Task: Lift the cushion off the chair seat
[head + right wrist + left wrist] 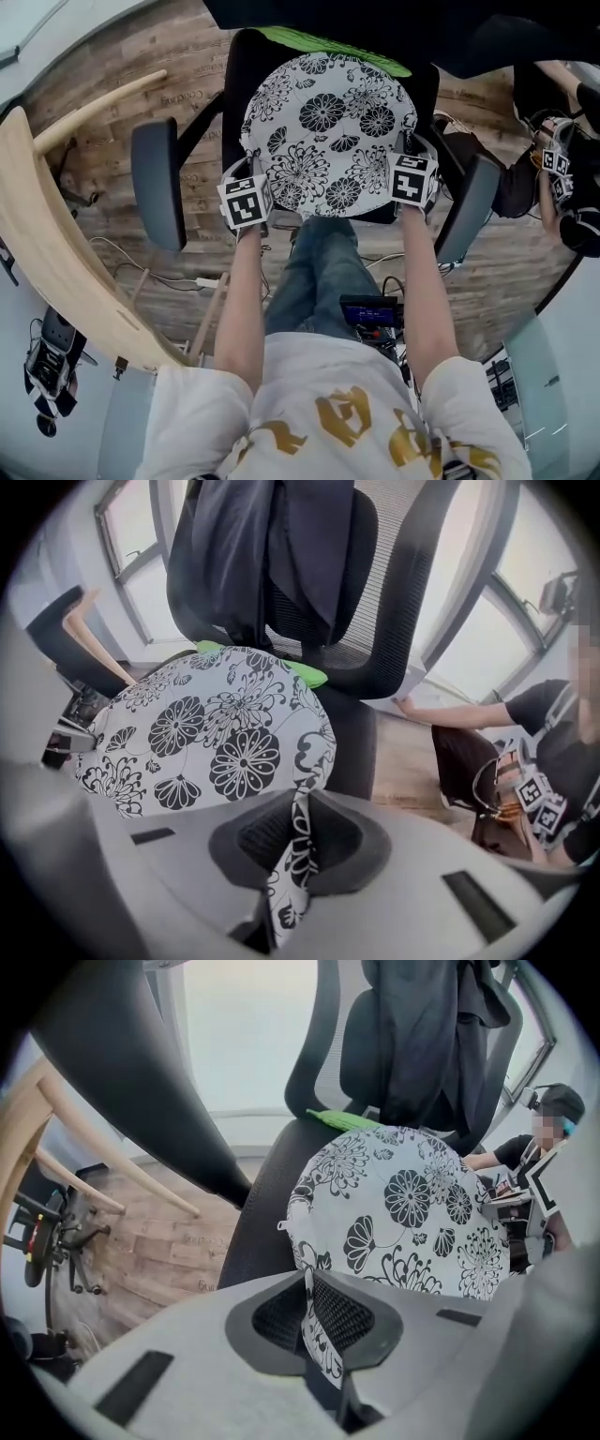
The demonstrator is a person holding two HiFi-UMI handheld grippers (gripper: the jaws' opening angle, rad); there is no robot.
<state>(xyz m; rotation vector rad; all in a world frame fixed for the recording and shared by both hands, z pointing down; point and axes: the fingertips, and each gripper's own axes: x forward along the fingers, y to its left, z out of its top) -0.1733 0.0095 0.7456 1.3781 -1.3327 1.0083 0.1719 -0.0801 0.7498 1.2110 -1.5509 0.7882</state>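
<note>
Cushion (pixel 323 131) is round with a black-on-white floral print and lies flat on the chair seat (pixel 236 89), not yet lifted. Left gripper (pixel 307 1309) is clamped on its near-left rim, with the fabric pinched thin between the pads. Right gripper (pixel 298 838) is likewise clamped on the near-right rim. Both point steeply down, one per side — presumably so the soft disc rises level rather than folding. The armrests (pixel 157 183) flank both grips — clearance judged tight but workable.

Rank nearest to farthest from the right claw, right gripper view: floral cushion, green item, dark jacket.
1. Floral cushion: edge pinched in the right claw.
2. Green item: just behind the cushion.
3. Dark jacket: hung on the backrest, farthest.
</note>
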